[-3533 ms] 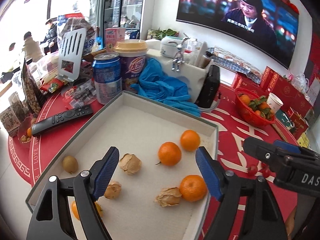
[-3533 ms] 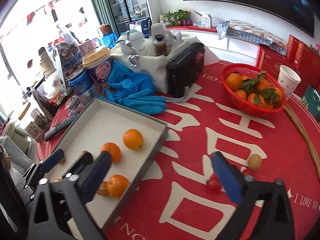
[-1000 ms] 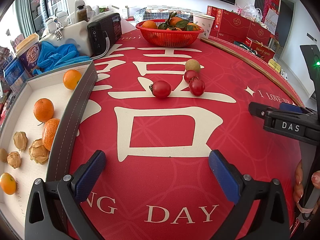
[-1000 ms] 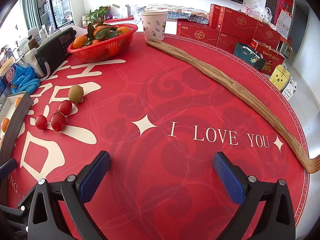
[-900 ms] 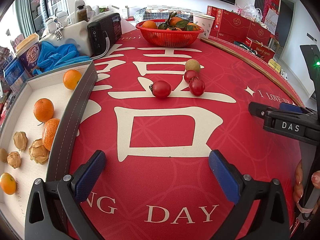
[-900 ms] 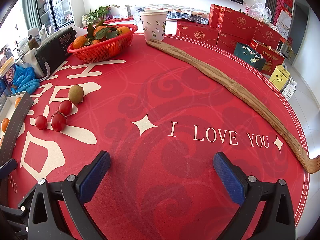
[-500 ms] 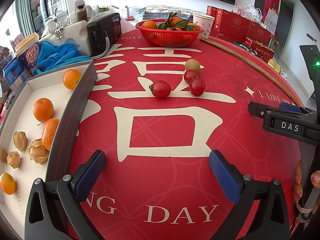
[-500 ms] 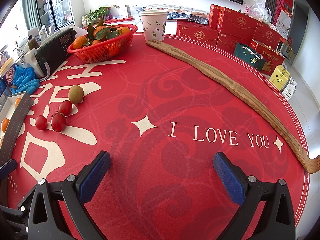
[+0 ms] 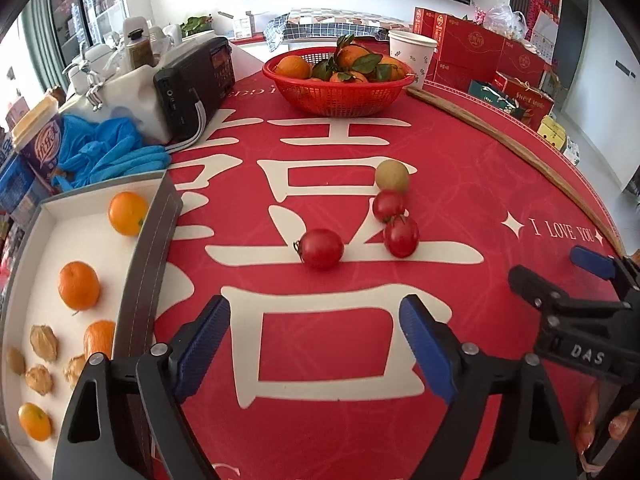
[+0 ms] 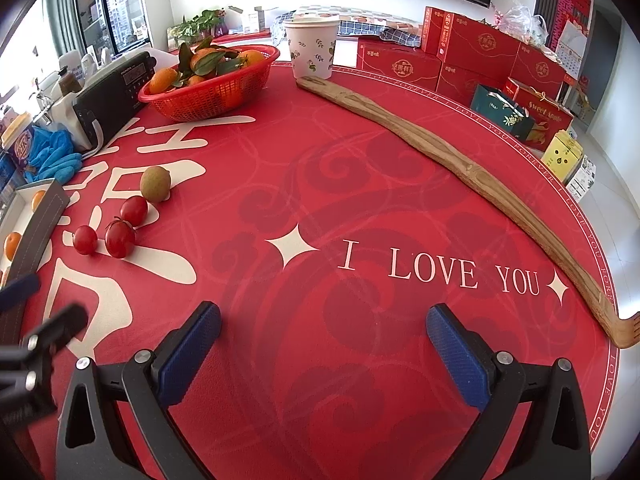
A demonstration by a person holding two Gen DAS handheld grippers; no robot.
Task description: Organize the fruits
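Three red cherry tomatoes lie on the red tablecloth: the nearest one (image 9: 321, 248), a second (image 9: 401, 235) and a third (image 9: 388, 205), with a green-brown kiwi (image 9: 392, 176) behind them. They also show in the right wrist view, tomatoes (image 10: 119, 238) and kiwi (image 10: 155, 183). A grey-rimmed white tray (image 9: 158, 224) at the left holds several oranges (image 9: 78, 285) and husked physalis (image 9: 44, 342). My left gripper (image 9: 314, 344) is open and empty, short of the nearest tomato. My right gripper (image 10: 322, 350) is open and empty over bare cloth.
A red basket (image 9: 340, 92) of oranges with leaves stands at the back, a paper cup (image 9: 412, 54) beside it. A long wooden stick (image 10: 460, 168) lies along the right edge. A black radio (image 9: 196, 84), blue gloves (image 9: 108, 152) and cups crowd the back left.
My left gripper has moved forward, closer to the tomatoes. My right gripper has barely moved. Both stay open and empty.
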